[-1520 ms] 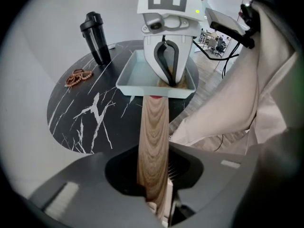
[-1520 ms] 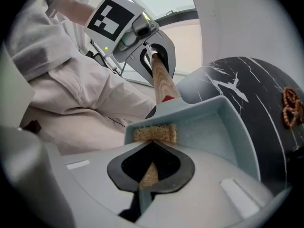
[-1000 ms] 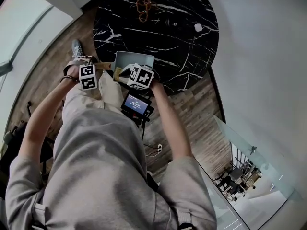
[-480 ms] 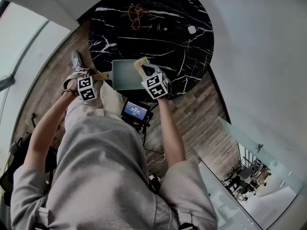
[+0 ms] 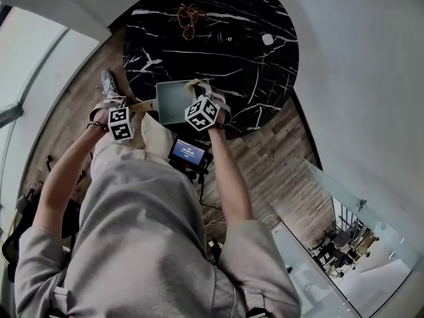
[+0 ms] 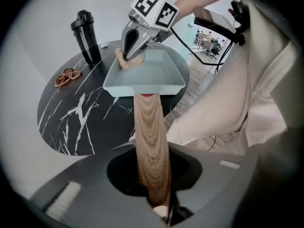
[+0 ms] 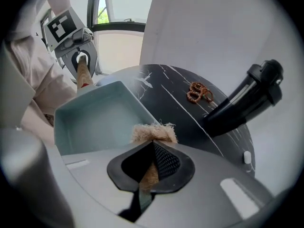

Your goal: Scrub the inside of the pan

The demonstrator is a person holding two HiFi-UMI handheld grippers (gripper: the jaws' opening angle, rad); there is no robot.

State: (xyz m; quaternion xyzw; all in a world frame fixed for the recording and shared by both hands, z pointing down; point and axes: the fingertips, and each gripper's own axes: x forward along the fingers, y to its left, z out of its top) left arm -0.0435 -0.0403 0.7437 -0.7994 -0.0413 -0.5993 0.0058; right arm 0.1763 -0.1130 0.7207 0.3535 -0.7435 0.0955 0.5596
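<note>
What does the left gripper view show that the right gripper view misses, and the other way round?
Only the left gripper view: the right gripper holding its scrubber at the far corner of the pan. Only the right gripper view: the left gripper, jaws just closing further on the wooden handle. Both: pan, scrubber, handle, black table, bottle, beads.

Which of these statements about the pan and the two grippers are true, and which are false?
1. The left gripper grips the wooden handle of the pan. True; its jaws have just tightened on it.
2. The right gripper is empty. False: its jaws hold a tan fibrous scrubber.
3. The pan is round. False: it is rectangular.
4. A black bottle stands on the table. True.
</note>
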